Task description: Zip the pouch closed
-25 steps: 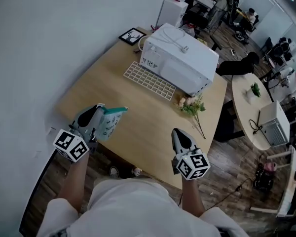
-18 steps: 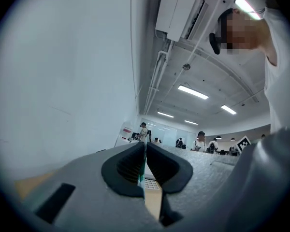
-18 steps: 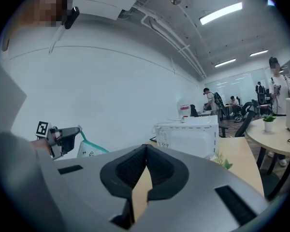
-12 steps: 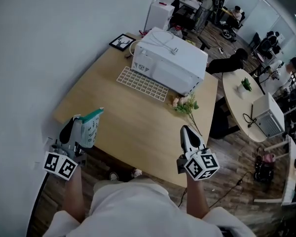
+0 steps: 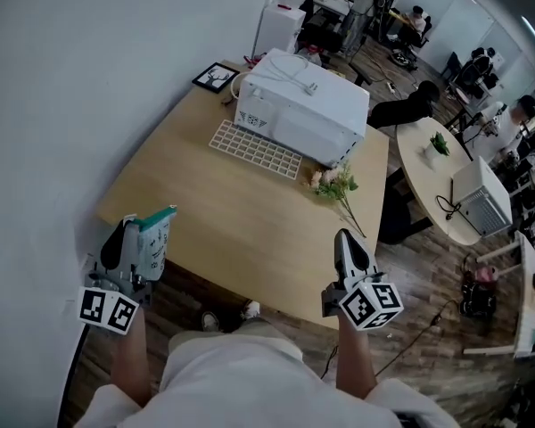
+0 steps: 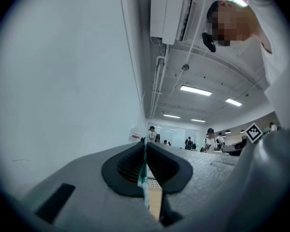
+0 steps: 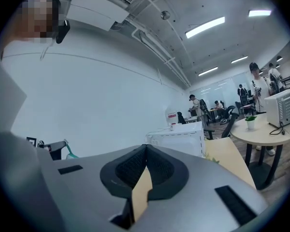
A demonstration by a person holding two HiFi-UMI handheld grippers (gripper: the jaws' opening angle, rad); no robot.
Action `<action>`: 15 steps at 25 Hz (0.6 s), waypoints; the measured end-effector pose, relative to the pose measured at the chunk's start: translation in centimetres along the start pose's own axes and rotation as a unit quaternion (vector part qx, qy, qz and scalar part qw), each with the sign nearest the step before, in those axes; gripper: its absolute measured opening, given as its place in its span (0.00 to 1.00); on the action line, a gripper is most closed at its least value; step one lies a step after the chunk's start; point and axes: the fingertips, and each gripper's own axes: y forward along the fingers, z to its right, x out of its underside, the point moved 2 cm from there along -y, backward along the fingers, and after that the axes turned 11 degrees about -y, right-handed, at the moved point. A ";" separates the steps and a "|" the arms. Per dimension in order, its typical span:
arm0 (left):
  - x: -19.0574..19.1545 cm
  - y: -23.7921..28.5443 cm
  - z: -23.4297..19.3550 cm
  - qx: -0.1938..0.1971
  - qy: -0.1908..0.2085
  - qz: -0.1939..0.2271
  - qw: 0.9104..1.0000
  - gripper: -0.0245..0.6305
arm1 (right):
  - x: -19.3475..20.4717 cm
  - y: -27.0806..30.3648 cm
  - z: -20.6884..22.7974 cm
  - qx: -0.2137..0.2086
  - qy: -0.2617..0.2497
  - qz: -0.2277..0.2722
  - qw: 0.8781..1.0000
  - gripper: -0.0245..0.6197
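In the head view my left gripper (image 5: 132,236) hangs at the table's near left corner, shut on a white pouch with a teal top (image 5: 153,239). The pouch stands upright beside the jaws, off the tabletop. In the left gripper view the pads (image 6: 130,166) close on a thin teal and white edge of the pouch (image 6: 144,190). My right gripper (image 5: 344,237) is over the table's near right edge, shut, with nothing between its jaws. In the right gripper view the right gripper (image 7: 145,151) shows only the wooden table through the slit, with the pouch (image 7: 70,153) far left.
On the wooden table (image 5: 241,217) stand a white boxy appliance (image 5: 303,105), a white keyboard (image 5: 254,150), a bunch of flowers (image 5: 336,185) and a small picture frame (image 5: 216,77). A round white table (image 5: 432,181) is to the right. A wall runs along the left.
My left gripper has carried the pouch leftward, from over the table to its near left corner. My right gripper has drifted slightly right and up, still shut.
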 end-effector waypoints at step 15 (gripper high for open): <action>0.1 0.1 1.2 0.023 0.009 -0.002 1.000 0.07 | 1.7 -1.9 0.3 0.025 0.004 0.002 1.000 0.04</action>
